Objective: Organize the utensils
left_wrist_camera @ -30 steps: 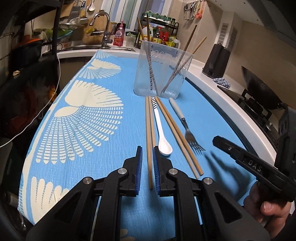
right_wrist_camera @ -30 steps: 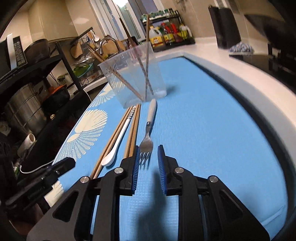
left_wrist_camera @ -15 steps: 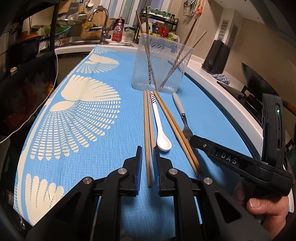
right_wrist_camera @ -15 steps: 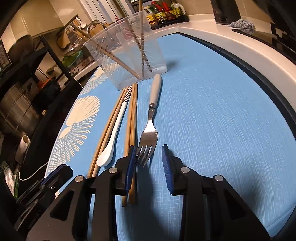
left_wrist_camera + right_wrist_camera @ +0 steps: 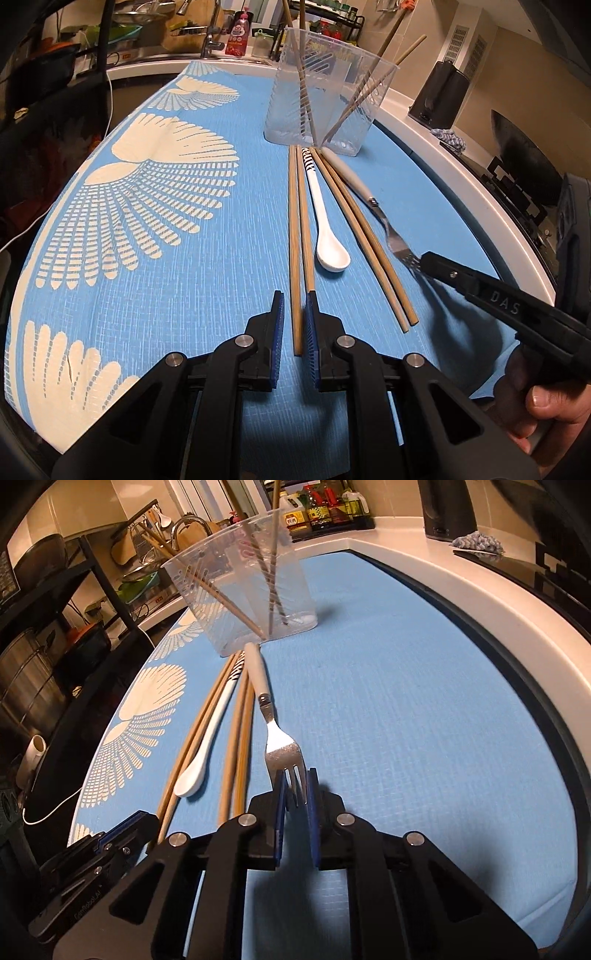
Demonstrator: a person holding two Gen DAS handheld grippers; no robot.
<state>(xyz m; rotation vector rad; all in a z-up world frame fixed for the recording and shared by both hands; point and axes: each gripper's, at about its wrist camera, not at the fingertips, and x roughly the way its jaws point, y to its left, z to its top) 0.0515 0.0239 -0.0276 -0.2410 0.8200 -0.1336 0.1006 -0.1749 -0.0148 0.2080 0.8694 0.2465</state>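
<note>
Looking at room first: the blue mat (image 5: pixel 424 709) has a big bare stretch to the right of the fork (image 5: pixel 275 738), running out to the white counter edge (image 5: pixel 517 627). Left side of the mat with the white fan print drops off toward a dark shelf unit (image 5: pixel 74 635).

The utensils lie in a tight row in front of the clear plastic cup (image 5: pixel 328 92): a chopstick pair (image 5: pixel 297 236), white spoon (image 5: pixel 325 229), second chopstick pair (image 5: pixel 365 236), then the fork, all nearly touching. A few more chopsticks stand tilted inside the cup.

Left gripper (image 5: pixel 294 314) has its fingers slightly apart with the near end of one chopstick between them; can't tell if the pads actually touch it. Right gripper (image 5: pixel 295 794) is pinching the fork's tines between its blue pads, handle pointing at the cup.

Readable text: "DAS" on the right gripper's body in the left wrist view. Bottle labels on the back rack (image 5: pixel 325 513) are too small to read. The person's hand (image 5: pixel 546 413) is cut off at the frame edge.
</note>
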